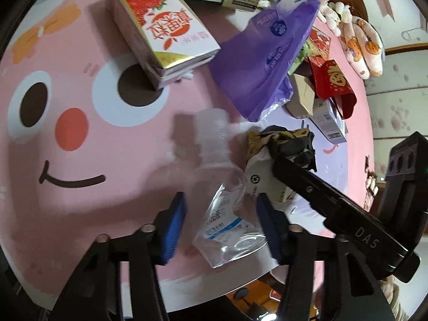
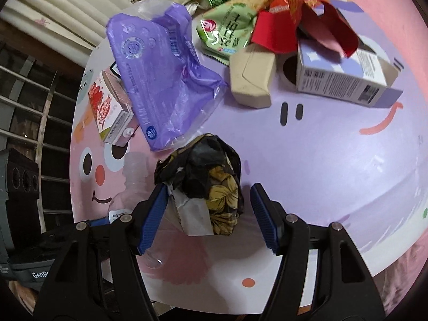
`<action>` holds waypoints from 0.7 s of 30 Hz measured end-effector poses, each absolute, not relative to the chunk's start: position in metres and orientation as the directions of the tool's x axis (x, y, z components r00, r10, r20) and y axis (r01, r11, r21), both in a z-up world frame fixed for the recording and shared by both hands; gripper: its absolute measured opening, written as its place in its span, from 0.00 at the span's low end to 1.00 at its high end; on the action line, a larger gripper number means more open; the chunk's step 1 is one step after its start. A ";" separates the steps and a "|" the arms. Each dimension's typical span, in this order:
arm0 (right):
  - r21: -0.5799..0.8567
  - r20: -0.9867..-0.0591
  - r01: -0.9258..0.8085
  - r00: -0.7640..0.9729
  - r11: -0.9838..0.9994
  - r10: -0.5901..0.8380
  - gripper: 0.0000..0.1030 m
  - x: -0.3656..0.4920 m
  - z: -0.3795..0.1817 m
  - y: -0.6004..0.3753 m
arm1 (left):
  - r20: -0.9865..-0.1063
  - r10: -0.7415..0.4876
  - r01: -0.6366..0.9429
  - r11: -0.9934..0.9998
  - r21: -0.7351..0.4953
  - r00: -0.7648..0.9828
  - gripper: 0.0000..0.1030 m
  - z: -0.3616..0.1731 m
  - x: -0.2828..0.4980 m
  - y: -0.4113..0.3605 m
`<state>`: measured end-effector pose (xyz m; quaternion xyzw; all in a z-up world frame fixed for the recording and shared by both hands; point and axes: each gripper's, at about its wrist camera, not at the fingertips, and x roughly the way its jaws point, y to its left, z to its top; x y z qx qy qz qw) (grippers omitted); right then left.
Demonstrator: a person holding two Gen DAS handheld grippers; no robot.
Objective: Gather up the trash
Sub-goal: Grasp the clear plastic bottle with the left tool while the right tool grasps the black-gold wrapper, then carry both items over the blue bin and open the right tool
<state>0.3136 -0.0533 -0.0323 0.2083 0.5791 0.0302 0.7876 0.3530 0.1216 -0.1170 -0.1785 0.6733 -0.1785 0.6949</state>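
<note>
Tabletop, trash lot. Left tongs: half open, straddling clear bottle, no grip evident. Right tongs: wide, flanking crumpled wrapper, unclamped. Purple bag at eleven o'clock, awaiting collection.

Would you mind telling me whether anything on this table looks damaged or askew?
Yes: the clear plastic bottle lies on its side, uncapped, the black floral wrapper is crumpled into a ball, and the red packet is torn open.
</note>
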 end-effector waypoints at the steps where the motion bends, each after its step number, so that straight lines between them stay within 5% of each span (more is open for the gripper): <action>1: 0.377 -0.895 0.197 0.329 0.905 0.302 0.54 0.313 -0.034 -0.053 | -0.876 -0.481 0.026 0.876 -0.481 0.030 0.36 -0.118 0.354 0.119; 5: 0.368 -0.894 0.192 0.342 0.910 0.290 0.46 0.309 -0.038 -0.045 | -0.884 -0.467 0.086 0.882 -0.463 0.031 0.25 -0.115 0.354 0.111; 21: 0.314 -0.871 0.139 0.435 0.939 0.227 0.43 0.255 0.022 -0.046 | -0.890 -0.397 0.191 0.913 -0.360 0.223 0.24 -0.046 0.309 0.129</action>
